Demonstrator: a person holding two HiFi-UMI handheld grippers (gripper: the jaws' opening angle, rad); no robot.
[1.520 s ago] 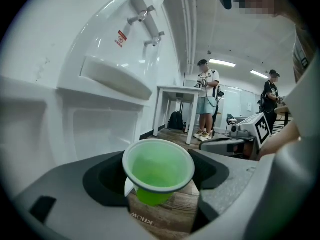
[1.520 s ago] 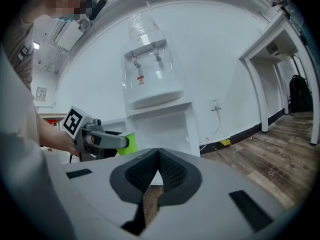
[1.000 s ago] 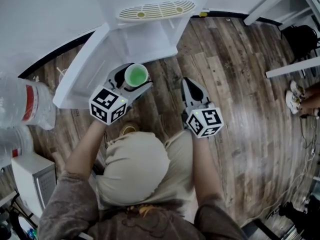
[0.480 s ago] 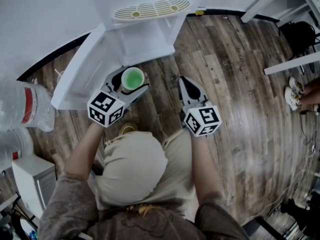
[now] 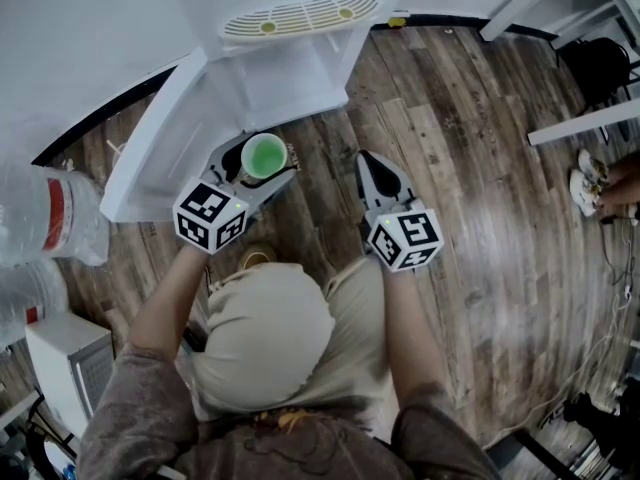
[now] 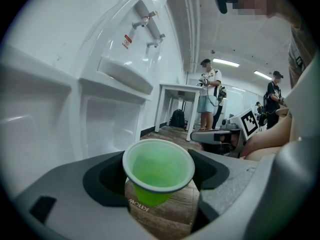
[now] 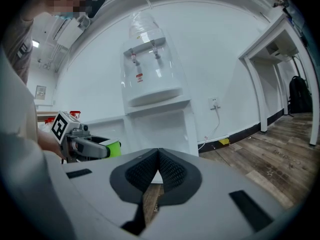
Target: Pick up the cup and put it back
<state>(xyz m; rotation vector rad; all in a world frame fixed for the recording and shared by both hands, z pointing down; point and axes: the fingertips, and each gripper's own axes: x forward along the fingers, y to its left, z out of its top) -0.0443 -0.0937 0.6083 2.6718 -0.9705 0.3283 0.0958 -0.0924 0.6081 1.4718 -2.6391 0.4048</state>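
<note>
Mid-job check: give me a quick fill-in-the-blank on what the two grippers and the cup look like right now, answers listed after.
1. The left gripper holds a ____ cup upright between its jaws.
2. The right gripper has its jaws ____, with nothing between them.
3. Below both grippers, the floor is made of ____ planks.
4. The water dispenser ahead is ____ in colour.

Missing words: green; shut; wooden; white

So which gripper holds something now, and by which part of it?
The left gripper holds the green cup, its jaws on opposite sides of the wall just under the rim. The right gripper is shut and empty.
</note>
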